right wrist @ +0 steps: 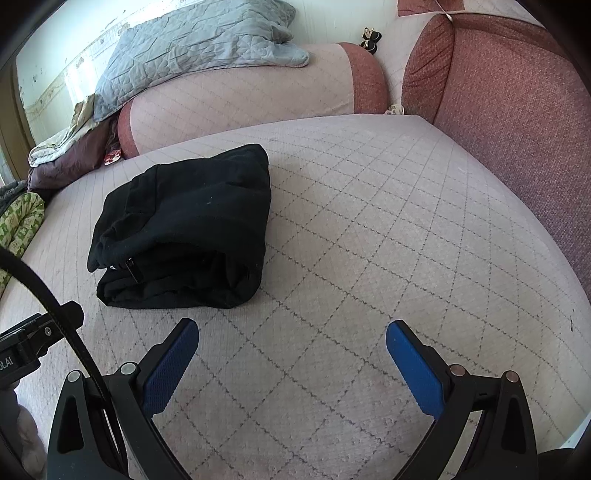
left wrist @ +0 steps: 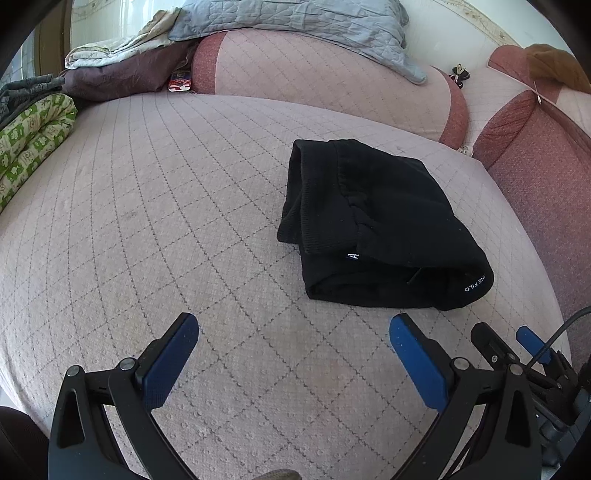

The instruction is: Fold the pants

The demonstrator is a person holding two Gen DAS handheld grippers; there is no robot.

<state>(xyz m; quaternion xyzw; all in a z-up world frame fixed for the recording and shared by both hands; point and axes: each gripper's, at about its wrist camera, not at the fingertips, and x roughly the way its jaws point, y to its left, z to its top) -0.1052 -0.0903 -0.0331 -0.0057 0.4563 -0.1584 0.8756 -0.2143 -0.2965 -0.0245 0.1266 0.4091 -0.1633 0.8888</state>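
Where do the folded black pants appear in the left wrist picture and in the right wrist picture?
Left wrist: the black pants lie right of centre, beyond the open left claw.
Right wrist: the pants lie left of centre, beyond the open right claw.
Shared landmark: the grey quilted pillow behind.

Black pants (left wrist: 373, 225), folded into a thick, compact bundle.

They lie flat on the quilted pink cushion (left wrist: 166, 221) with its grey diamond stitching, several layers stacked so the open edges show at the near side. A ribbed band runs across the top layer, a small white tag peeks out at its end, and white lettering marks the rounded near corner. Nothing touches the bundle.
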